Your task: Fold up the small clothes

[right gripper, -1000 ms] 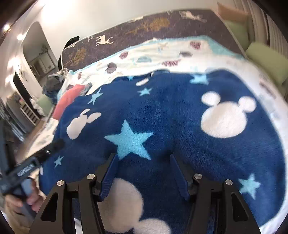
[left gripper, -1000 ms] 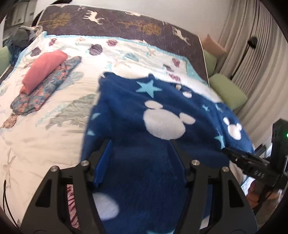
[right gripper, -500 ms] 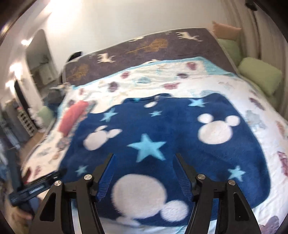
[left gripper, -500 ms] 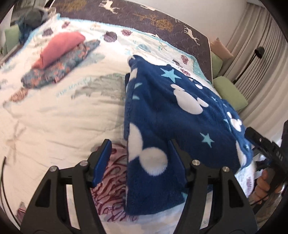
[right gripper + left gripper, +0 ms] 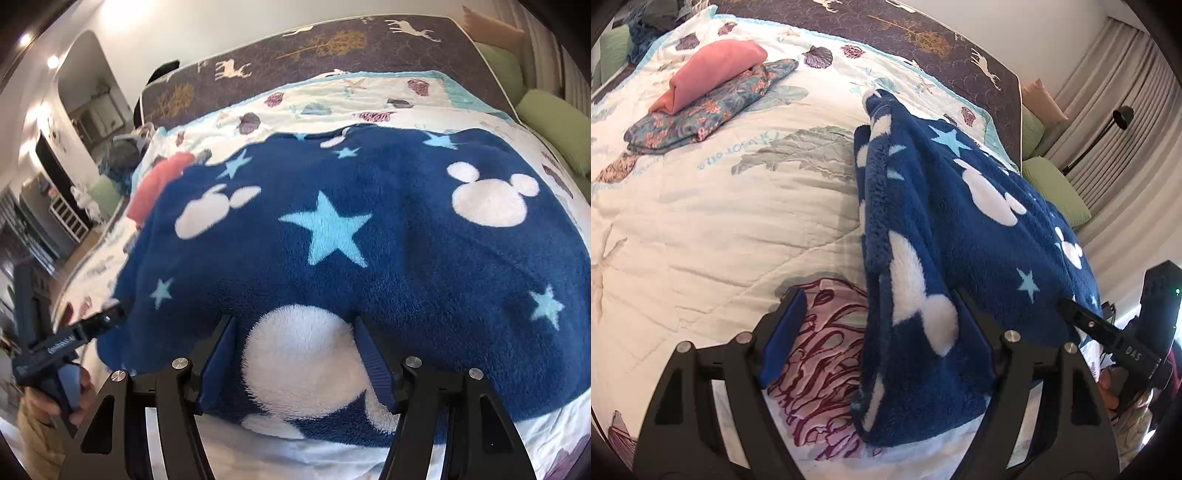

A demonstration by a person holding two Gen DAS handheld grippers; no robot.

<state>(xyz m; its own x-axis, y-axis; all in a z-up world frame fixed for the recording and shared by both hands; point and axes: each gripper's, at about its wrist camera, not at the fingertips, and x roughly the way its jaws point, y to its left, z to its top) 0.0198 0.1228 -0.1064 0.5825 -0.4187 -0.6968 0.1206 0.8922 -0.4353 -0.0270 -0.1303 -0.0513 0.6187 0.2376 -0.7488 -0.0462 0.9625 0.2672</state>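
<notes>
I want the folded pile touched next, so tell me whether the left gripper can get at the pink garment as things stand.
Probably yes. The left gripper, jaws opening, has bare quilt between it and the pink garment; the blue fleece lies off to the side.

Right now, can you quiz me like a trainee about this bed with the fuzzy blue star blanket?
1. True or false: the folded pink cloth lies on the folded floral cloth.
2. What covers the bed under the fuzzy blue star-print fleece? A quilt, B towel, C rug.
3. Which gripper's jaws are opening beside the fleece's edge?

Key: 1 true. 2 A, the white seashell quilt. 3 the left gripper.
</notes>
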